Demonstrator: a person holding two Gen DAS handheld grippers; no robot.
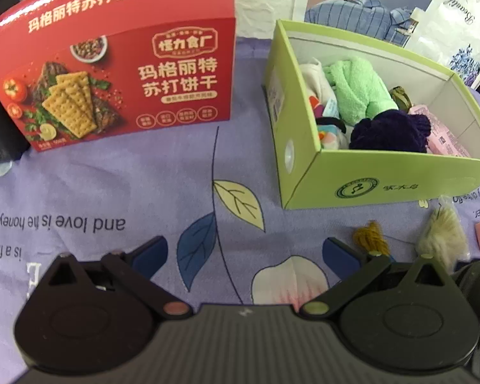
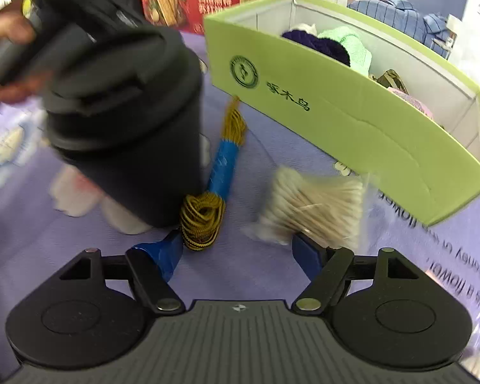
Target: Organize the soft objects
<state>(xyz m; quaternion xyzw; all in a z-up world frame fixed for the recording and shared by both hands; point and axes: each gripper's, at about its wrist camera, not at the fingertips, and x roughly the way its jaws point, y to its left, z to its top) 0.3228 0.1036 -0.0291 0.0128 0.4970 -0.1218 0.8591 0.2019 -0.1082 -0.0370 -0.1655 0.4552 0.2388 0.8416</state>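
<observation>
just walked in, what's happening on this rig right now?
A person with a handheld gripper in each hand is sorting soft items into the green box on a purple floral cloth. The box already holds a green towel, a dark purple knit piece and more. The right gripper is open over the cloth between a yellow cord bundle and a bag of cotton swabs, gripping neither. The left gripper is open and empty.

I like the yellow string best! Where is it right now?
The yellow string lies on the purple cloth, just ahead of the right tongs, between the left gripper's dark body and the cotton swabs.
</observation>
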